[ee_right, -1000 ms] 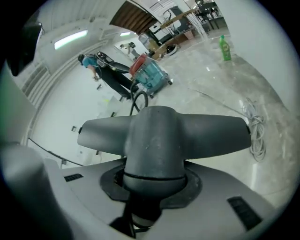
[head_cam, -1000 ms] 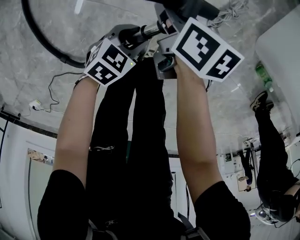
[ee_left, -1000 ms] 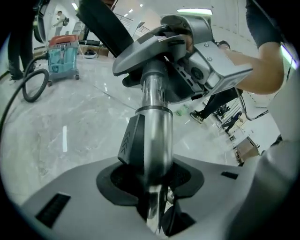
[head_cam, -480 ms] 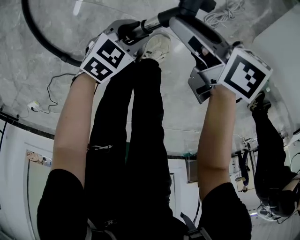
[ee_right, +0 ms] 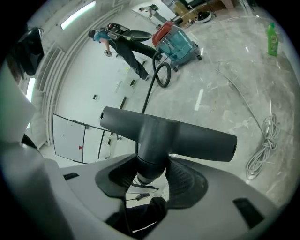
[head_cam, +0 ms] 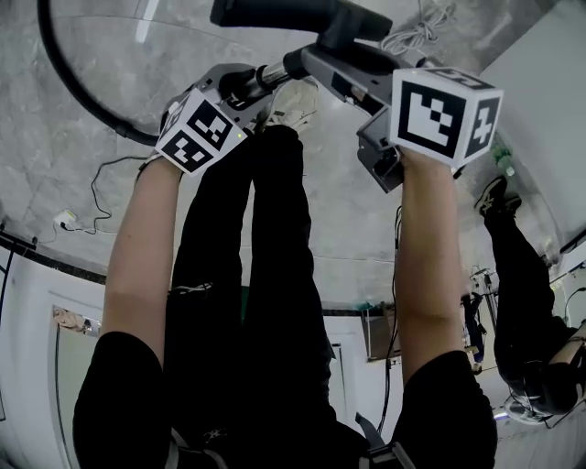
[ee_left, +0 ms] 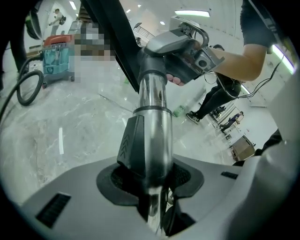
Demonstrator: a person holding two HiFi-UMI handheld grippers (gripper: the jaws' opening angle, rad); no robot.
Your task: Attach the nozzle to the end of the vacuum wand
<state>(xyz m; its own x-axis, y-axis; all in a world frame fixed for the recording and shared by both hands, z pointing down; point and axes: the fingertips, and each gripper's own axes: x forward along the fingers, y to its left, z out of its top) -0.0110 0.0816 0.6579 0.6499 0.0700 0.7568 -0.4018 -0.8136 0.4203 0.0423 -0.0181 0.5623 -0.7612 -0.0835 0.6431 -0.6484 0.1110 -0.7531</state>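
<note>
Floor [head_cam: 348, 211]: grey marble, well below the work.
Nozzle [head_cam: 275, 13]: black T-head, apparently seated on the wand [ee_left: 152, 108] end, held up ahead of the person.
Left gripper [ee_left: 151, 180]: pinched on the chrome wand.
Right gripper [ee_right: 150, 180]: jaws had just been closing; clamped on the nozzle neck.
Change: right gripper had swung out from beside the left gripper and regripped.
Finding: joint looked made; latch unconfirmed.
</note>
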